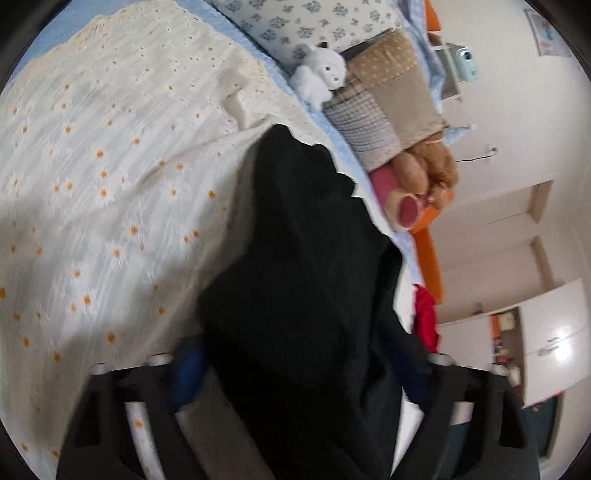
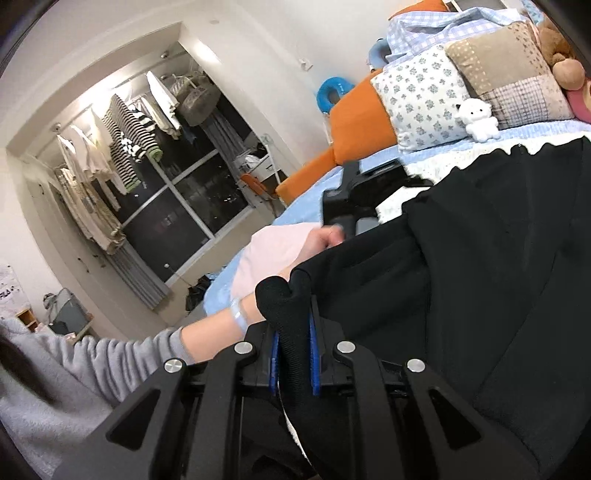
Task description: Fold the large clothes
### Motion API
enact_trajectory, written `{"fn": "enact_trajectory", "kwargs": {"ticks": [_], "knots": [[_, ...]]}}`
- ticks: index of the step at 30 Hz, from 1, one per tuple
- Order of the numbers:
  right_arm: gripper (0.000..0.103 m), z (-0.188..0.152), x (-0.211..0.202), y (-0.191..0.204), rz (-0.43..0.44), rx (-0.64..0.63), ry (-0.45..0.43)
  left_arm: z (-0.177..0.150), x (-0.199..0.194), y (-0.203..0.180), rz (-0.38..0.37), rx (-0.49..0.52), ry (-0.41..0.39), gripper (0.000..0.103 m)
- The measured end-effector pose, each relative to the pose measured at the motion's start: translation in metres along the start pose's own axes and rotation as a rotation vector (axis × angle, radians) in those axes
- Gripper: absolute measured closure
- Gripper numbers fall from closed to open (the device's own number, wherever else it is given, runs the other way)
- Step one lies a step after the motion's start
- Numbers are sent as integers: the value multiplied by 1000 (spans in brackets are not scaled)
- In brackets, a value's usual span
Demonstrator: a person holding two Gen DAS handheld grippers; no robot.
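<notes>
The right gripper (image 2: pixel 293 354) pinches the black garment's (image 1: pixel 303 266) edge near the daisy bedspread's (image 1: pixel 110 166) foot, its length running toward the pillows (image 2: pixel 424 96), while the left gripper (image 1: pixel 295 398), half-open, straddles it farther up, grip unclear.

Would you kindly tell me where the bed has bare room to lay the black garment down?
The daisy bedspread is free left of the black garment, up to its lace edge. The head end is crowded: floral pillow, white plush, patchwork cushion, brown teddy.
</notes>
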State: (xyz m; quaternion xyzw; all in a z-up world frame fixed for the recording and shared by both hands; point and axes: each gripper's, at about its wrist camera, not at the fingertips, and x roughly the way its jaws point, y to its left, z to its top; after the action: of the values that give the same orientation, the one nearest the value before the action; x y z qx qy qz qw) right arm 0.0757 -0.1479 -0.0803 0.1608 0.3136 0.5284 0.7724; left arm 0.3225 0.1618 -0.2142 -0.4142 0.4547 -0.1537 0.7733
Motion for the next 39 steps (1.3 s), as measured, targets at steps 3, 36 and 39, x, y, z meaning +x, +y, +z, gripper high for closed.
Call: {"fn": "enact_trajectory", "kwargs": {"ticks": [3, 36, 39], "knots": [[90, -16, 5, -1, -7, 8, 11, 6, 8, 4, 24, -15, 19, 80], [71, -105, -29, -37, -121, 321, -28, -167, 150, -220, 616, 919, 108, 27], [49, -93, -46, -19, -134, 243, -22, -144, 99, -225, 394, 793, 77, 24]]}}
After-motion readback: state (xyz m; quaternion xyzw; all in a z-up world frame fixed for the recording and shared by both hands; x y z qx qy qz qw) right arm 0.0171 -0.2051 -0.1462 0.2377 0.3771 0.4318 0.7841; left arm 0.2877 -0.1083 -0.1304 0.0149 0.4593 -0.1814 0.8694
